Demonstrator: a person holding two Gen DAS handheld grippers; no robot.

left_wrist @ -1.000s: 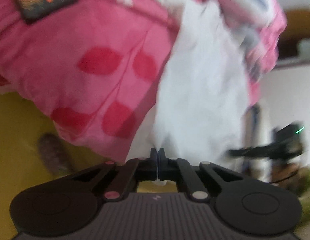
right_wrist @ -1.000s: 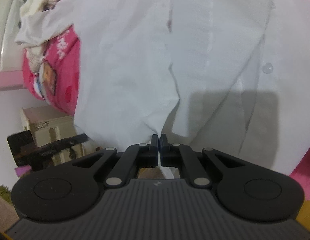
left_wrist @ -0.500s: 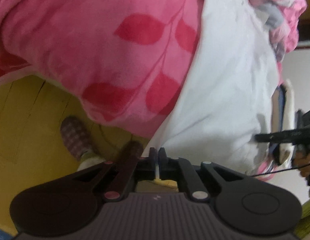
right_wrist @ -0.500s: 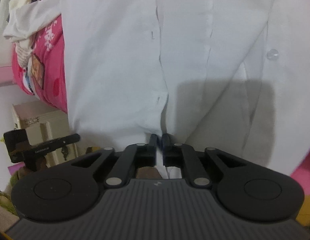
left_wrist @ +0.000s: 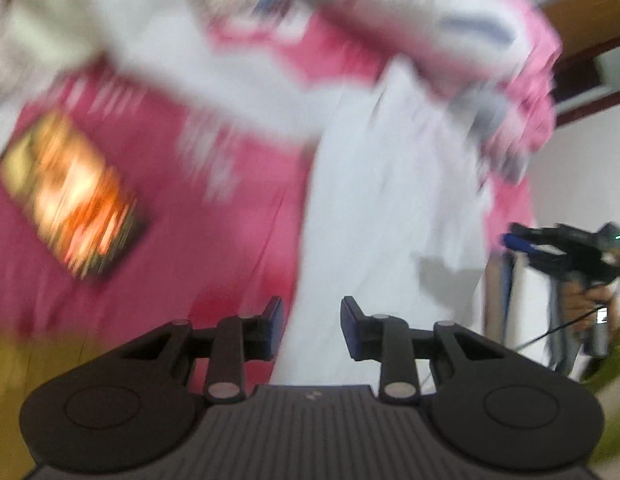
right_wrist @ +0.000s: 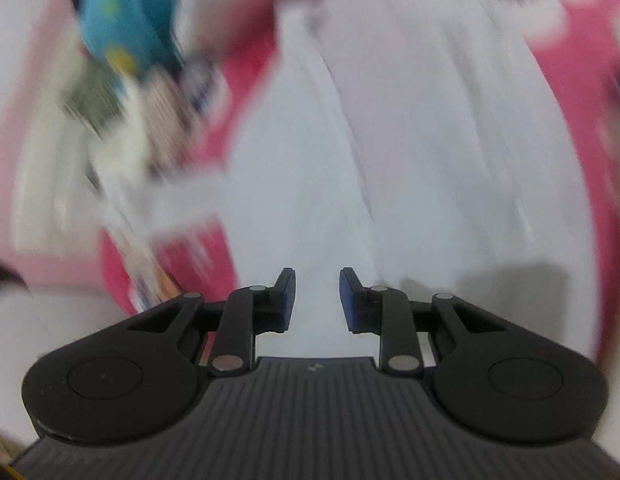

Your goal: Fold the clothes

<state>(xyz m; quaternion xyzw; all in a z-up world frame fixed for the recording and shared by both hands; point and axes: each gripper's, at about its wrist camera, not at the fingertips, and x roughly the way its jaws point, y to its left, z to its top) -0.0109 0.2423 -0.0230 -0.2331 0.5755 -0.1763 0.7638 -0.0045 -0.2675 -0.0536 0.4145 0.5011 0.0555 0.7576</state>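
White cloth fills the space just beyond both pairs of fingers: a white shirt (right_wrist: 410, 168) is spread over a pink blanket (left_wrist: 214, 248), lengthwise creases running up the middle of the right wrist view. The right gripper (right_wrist: 317, 300) is seen with its jaws parted and nothing between them; the left gripper (left_wrist: 311, 330) is likewise spread and empty, the shirt's near edge (left_wrist: 350, 280) lying just past it in the lower middle of the frame.

With neither edge held, the shirt could slide or bunch on the soft blanket, and a fold could be lost. A blind grab could also catch blanket together with shirt, since both views are heavily smeared by motion. The right gripper is also seen from the side at the right edge of the left wrist view (left_wrist: 566, 248), well apart from the shirt.

Much is hard to make out. A dark card with orange print (left_wrist: 74, 200) is blurred at the left of the left wrist view. Farther up, a heap of other clothes (right_wrist: 122, 64), one piece turquoise, is only streaks in the upper left of the right wrist view. The shirt's sleeves and collar cannot be told.
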